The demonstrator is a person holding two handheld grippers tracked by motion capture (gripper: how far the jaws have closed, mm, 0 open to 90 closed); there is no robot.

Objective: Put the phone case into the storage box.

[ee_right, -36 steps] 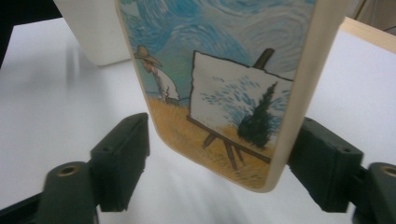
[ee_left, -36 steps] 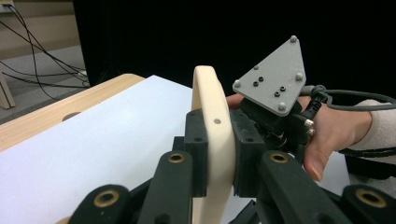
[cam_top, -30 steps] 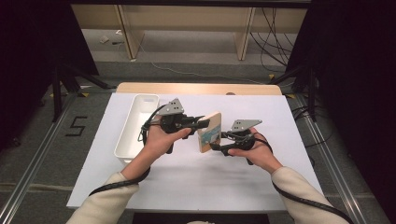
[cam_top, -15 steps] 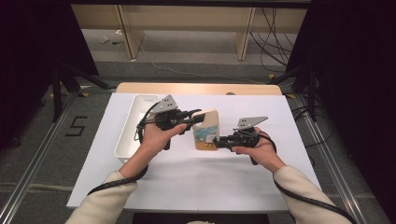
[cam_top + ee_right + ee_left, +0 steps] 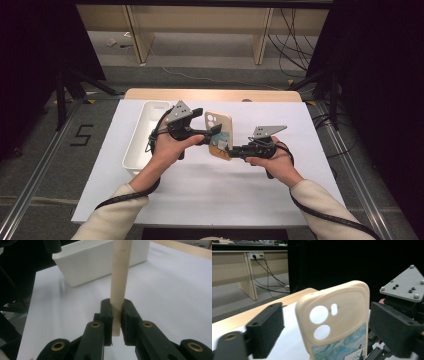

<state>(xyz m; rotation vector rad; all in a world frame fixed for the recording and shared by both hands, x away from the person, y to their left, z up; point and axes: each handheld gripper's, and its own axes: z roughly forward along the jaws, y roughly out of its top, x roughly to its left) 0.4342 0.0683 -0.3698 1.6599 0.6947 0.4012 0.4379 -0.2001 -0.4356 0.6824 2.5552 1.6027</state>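
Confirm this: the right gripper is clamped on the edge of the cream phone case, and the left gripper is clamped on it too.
Not quite. The right gripper is clamped on the phone case, but the left gripper has just opened: in the left gripper view its jaws stand apart, clear of the case on both sides.

Phone case [image 5: 337, 322] bottom possibly cropped

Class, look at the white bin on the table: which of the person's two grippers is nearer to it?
Left. The left gripper hovers just beside the white bin, jaws open around the phone case; the right gripper, clamping that case, sits farther off.
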